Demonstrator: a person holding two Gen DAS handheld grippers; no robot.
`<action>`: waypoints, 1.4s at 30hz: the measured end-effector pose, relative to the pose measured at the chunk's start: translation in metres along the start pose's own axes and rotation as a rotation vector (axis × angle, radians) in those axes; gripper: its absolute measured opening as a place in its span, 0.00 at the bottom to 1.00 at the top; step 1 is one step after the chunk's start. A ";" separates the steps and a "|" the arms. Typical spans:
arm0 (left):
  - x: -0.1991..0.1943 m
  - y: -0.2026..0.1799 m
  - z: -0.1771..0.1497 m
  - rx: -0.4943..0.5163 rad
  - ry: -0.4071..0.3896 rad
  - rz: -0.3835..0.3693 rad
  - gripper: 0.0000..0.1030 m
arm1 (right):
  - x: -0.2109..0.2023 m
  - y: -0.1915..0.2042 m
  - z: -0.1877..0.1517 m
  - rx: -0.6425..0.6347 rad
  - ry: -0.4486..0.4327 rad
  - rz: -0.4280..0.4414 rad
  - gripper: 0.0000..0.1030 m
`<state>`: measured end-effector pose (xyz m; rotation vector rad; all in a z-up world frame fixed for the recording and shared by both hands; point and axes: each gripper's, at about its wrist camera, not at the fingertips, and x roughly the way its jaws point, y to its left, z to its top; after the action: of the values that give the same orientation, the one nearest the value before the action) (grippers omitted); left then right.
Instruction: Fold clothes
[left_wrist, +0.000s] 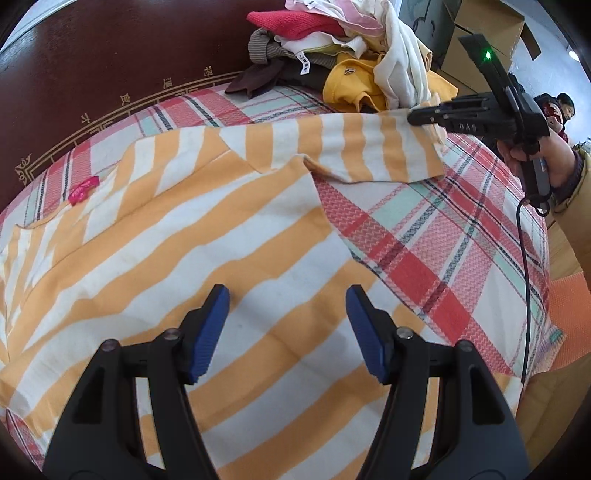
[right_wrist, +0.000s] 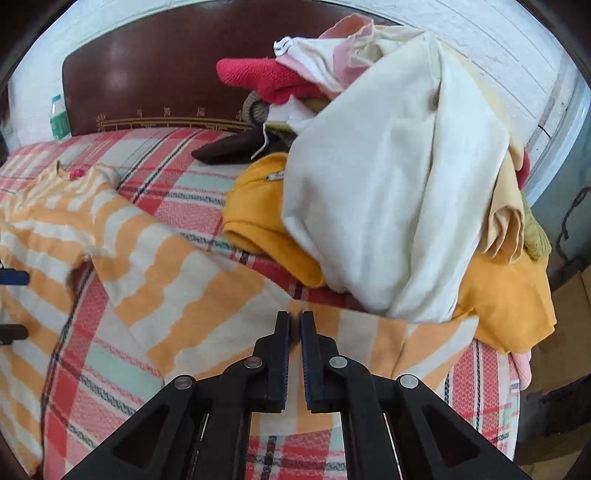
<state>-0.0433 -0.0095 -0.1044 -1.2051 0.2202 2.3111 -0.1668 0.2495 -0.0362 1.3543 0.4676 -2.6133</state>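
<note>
Bright, even daylight, soft shadows; fisheye bends the edges, with dark vignetted corners.

A plaid bedsheet (left_wrist: 424, 236) in red, pink, mint and white was spread over the bed. A dark red headboard (left_wrist: 110, 66) with gold trim and characters was seen at 11 o'clock in the left wrist view. Cardboard boxes (left_wrist: 480, 33) were stacked at 1 o'clock. A seated person (left_wrist: 563, 107) was glimpsed at 2 o'clock. In the right wrist view, a white brick wall (right_wrist: 498, 44) was seen at 1 o'clock and a plastic bottle (right_wrist: 58, 118), partly hidden, at 10 o'clock.
</note>
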 end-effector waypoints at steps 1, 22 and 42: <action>-0.001 0.002 -0.001 0.000 0.000 0.000 0.65 | 0.002 0.003 -0.002 -0.009 0.020 0.002 0.09; -0.023 0.084 0.018 -0.222 -0.094 0.101 0.65 | 0.050 0.146 0.086 -0.331 -0.012 0.299 0.05; -0.004 0.090 0.016 -0.264 -0.078 0.062 0.65 | 0.043 0.117 0.087 -0.141 0.000 0.679 0.34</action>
<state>-0.0991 -0.0818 -0.0999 -1.2432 -0.0801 2.4952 -0.2257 0.1096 -0.0479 1.1963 0.1440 -1.9862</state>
